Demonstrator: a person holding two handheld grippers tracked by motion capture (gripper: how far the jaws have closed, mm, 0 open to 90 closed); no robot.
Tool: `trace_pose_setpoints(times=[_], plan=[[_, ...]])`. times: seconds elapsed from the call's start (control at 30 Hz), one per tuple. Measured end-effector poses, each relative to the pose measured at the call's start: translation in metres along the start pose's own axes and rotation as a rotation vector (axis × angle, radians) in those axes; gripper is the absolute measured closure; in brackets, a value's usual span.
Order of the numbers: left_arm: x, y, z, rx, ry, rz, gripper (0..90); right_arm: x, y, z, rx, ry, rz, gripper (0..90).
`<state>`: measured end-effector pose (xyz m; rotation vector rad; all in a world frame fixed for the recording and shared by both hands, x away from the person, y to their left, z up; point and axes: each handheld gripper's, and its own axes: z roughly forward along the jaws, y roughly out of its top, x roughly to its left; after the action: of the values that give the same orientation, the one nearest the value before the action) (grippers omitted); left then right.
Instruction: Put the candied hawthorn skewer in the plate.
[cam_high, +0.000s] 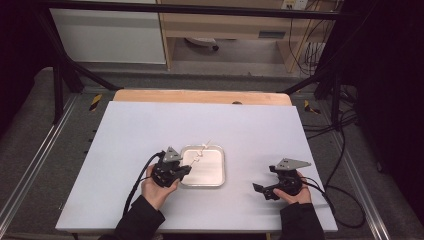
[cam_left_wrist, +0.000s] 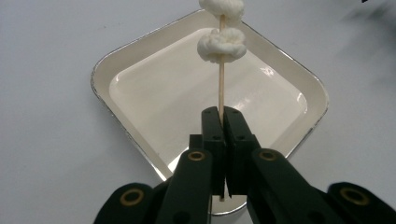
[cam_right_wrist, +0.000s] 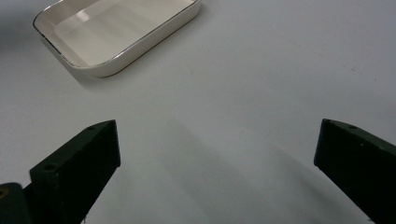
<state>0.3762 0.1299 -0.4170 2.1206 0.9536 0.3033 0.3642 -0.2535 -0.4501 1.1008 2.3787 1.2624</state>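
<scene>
My left gripper is shut on the lower end of a thin wooden skewer. The skewer carries two white puffy lumps near its far end. It hangs over a white rectangular tray with a metallic rim. In the high view the left gripper is at the tray's left edge, and the skewer slants toward the far side. My right gripper rests to the tray's right with its jaws wide apart. Nothing lies between the right gripper's jaws, and the tray is far off to its upper left.
The white tabletop stretches out around the tray, with a wooden strip along its far edge. Black frame bars and cables flank the table. Each gripper is held by a hand in a dark sleeve.
</scene>
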Motion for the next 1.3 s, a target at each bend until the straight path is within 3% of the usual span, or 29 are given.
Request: trace_pose_setpoints(times=[0.73, 1.0, 1.3], plan=[[-0.009, -0.008, 0.026, 0.114, 0.058, 0.009, 88.3, 0.001, 0.0, 0.001, 0.002, 0.007, 0.004, 1.1], [-0.009, -0.008, 0.027, 0.113, 0.064, 0.011, 87.3, 0.001, -0.001, 0.001, 0.005, 0.008, -0.001, 1.1], [-0.008, -0.007, 0.021, 0.096, 0.041, 0.03, 75.2, 0.001, -0.001, 0.001, 0.007, 0.008, 0.002, 1.1]])
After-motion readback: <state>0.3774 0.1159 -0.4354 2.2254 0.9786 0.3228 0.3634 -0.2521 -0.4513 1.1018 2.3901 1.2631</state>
